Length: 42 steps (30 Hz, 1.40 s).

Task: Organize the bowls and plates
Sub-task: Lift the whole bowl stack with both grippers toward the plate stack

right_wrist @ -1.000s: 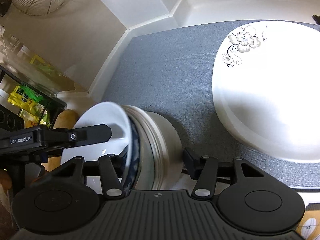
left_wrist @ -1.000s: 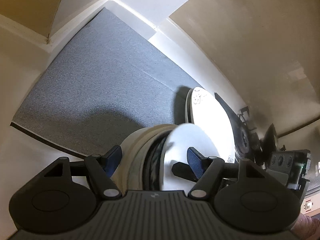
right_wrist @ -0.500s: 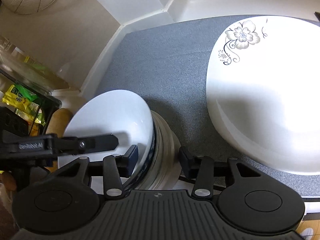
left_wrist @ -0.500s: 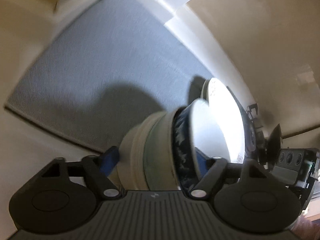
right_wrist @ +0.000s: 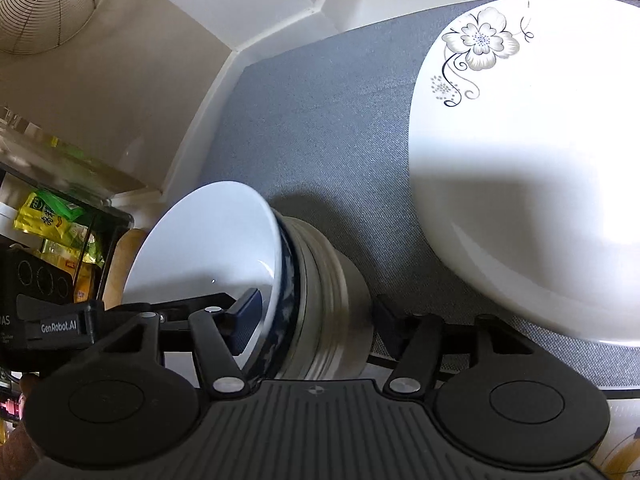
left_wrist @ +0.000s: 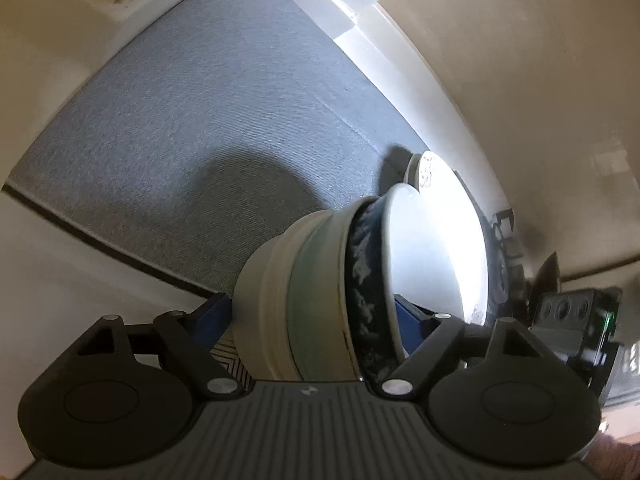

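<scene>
- Nested bowl stack (right_wrist: 304, 292) on its side at the woven grey mat's (right_wrist: 332, 128) near edge, glossy floral plate (right_wrist: 532, 168) beside.
- Left gripper (left_wrist: 310, 312) and right gripper (right_wrist: 314, 316) both straddle it, fingers spread; contact seemingly light, hard to tell.
- Wire basket (right_wrist: 44, 4) far left.

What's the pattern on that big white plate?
The big white plate carries a grey flower with dark curling stems near its rim, clearest in the right wrist view.

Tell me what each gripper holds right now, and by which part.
Both the left gripper and the right gripper straddle the stack of nested bowls across its sides, near the rims. Whether the pads actually clamp it cannot be told.
</scene>
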{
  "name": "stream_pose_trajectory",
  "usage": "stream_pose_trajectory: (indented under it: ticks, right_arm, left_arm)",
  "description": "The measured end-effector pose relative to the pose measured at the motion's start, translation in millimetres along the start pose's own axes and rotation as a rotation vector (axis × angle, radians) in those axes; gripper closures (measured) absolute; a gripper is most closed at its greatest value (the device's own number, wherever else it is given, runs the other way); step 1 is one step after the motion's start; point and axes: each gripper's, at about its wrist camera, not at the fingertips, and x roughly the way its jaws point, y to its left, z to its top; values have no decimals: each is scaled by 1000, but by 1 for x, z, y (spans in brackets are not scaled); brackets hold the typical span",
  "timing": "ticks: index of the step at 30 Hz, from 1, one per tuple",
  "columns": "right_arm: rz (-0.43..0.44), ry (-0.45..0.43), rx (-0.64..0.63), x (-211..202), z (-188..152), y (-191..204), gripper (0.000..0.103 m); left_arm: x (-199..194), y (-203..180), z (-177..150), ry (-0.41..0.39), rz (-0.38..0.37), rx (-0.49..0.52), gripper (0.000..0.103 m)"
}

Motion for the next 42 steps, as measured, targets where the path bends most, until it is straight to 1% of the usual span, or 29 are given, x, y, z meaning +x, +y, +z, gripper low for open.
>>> stream_pose_trajectory:
  ticks: [4, 7, 14, 19, 21, 22, 25, 26, 27, 29, 30, 31, 33, 34, 35, 36, 38, 40, 41, 42]
  right_arm:
    - [-7, -16, -25, -5, -4, 5, 42]
    - [-13, -31, -48, -8, -3, 9, 42]
    - [-20, -50, -90, -13, 0, 18, 42]
    - [-16, -67, -114, -19, -1, 24, 42]
    - [-18, -70, -128, -21, -1, 27, 42]
    - [-19, -70, -130, -22, -2, 27, 42]
    - [-28, -68, -110, -22, -3, 25, 42]
    - [-28, -70, -104, -23, -2, 24, 42]
    - [-33, -75, -102, -23, -2, 24, 43]
    - [-60, -78, -95, -25, -1, 23, 47]
    - [-59, -71, -83, -24, 0, 21, 48]
    - [-42, -59, -74, -23, -1, 20, 52]
    - [-29, -42, -98, -20, -3, 25, 54]
    - [-12, -41, -119, -20, -3, 29, 55]
    - [7, -42, -145, -20, -4, 34, 55]
    - [13, -43, -179, -20, -6, 40, 56]
    - [0, -46, -207, -21, -7, 45, 60]
    - [-24, -36, -174, -18, -5, 39, 70]
    - [-38, -27, -151, -16, -3, 35, 72]
    - [-47, -28, -124, -16, -2, 32, 70]
  left_arm:
    - [-2, 2, -3, -4, -10, -21, 16]
    - [-4, 4, -3, -10, -23, -45, 16]
    - [-11, 8, 1, -25, -33, -66, 16]
    - [-18, 9, 5, -57, -51, -76, 16]
    - [-22, 8, 7, -77, -62, -73, 16]
    - [-23, 6, 8, -80, -61, -54, 16]
    - [-23, -2, 8, -90, -65, -36, 16]
    - [-24, -2, 8, -93, -72, -37, 16]
    - [-26, -2, 7, -104, -96, -40, 17]
    - [-41, -4, 9, -167, -180, -27, 17]
    - [-43, -7, 12, -174, -197, -19, 18]
    - [-43, -12, 14, -186, -211, 3, 20]
    - [-33, -23, 15, -183, -181, 51, 24]
    - [-29, -25, 16, -175, -166, 54, 24]
    - [-26, -23, 16, -167, -167, 39, 24]
    - [-25, -19, 17, -163, -171, 20, 27]
    - [-25, -12, 19, -163, -143, -8, 28]
    - [-25, -3, 22, -179, -80, -25, 29]
    - [-26, 2, 22, -179, -60, -38, 29]
    - [-25, 6, 22, -180, -56, -51, 28]
